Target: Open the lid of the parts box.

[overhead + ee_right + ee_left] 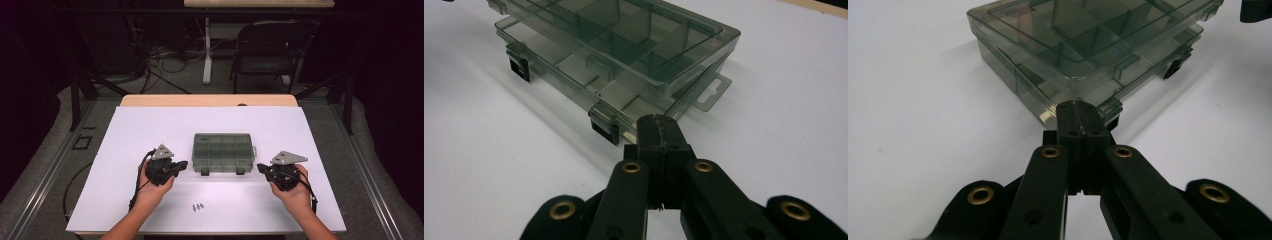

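Observation:
A smoky clear compartment box point(222, 152) lies shut in the middle of the white table top point(150, 125), its two black latches point(205, 171) facing the person. My left gripper point(184, 164) lies level just left of the box's near-left corner, jaws pressed together with nothing between them. In the left gripper view its tips point(1078, 105) end right at that corner of the box point(1088, 45). My right gripper point(260, 167) mirrors it by the near-right corner, also shut and holding nothing. Its tips point(658, 119) sit close beside a latch point(605, 130) of the box point(624, 45).
A few small screws point(198, 206) lie on the white top near the front edge, between the two forearms. A hang tab point(711, 95) sticks out of the box's right end. Beyond the table stand a dark folding chair point(270, 45) and a desk leg point(207, 50).

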{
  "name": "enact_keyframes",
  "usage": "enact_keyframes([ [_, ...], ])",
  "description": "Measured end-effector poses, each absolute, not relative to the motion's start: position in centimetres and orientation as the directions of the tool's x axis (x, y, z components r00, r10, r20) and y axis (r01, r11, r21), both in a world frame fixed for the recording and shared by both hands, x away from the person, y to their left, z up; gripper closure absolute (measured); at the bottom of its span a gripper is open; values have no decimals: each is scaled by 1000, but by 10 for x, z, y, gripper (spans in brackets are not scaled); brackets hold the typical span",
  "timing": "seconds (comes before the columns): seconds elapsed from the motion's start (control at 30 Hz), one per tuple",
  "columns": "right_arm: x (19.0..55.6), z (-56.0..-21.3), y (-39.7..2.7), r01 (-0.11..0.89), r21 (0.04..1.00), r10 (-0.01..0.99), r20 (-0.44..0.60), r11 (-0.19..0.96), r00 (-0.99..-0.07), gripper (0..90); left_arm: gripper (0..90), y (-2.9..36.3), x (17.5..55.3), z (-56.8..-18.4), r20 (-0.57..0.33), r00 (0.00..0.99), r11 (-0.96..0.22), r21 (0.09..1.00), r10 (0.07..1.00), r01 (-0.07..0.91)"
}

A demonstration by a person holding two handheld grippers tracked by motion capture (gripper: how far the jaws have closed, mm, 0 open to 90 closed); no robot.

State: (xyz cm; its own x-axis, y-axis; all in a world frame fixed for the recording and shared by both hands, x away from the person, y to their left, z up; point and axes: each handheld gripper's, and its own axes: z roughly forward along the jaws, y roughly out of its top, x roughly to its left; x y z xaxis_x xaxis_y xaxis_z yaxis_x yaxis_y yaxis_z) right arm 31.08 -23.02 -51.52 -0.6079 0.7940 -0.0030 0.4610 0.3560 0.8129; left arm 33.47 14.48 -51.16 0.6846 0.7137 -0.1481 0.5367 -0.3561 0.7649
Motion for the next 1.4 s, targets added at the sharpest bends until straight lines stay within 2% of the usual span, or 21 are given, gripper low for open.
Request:
enact_keyframes([
  [0.4,323,-525,-224,499,789,794,25,357,-608,900,900,128,345,-521,-139,689,-389,739,711,550],
  [0.77,327,-527,-218,489,806,791,43,333,-610,900,900,122,348,-519,-150,682,-379,737,716,560],
  [0.97,329,-514,-216,466,825,788,41,321,-615,900,900,120,352,-505,-155,686,-366,751,711,549],
  [1.13,338,-493,-210,446,835,794,18,322,-608,900,900,116,360,-483,-117,688,-382,759,717,527],
  [1.4,348,-479,-207,438,840,792,16,320,-610,900,900,116,373,-469,-136,673,-362,757,727,543],
])
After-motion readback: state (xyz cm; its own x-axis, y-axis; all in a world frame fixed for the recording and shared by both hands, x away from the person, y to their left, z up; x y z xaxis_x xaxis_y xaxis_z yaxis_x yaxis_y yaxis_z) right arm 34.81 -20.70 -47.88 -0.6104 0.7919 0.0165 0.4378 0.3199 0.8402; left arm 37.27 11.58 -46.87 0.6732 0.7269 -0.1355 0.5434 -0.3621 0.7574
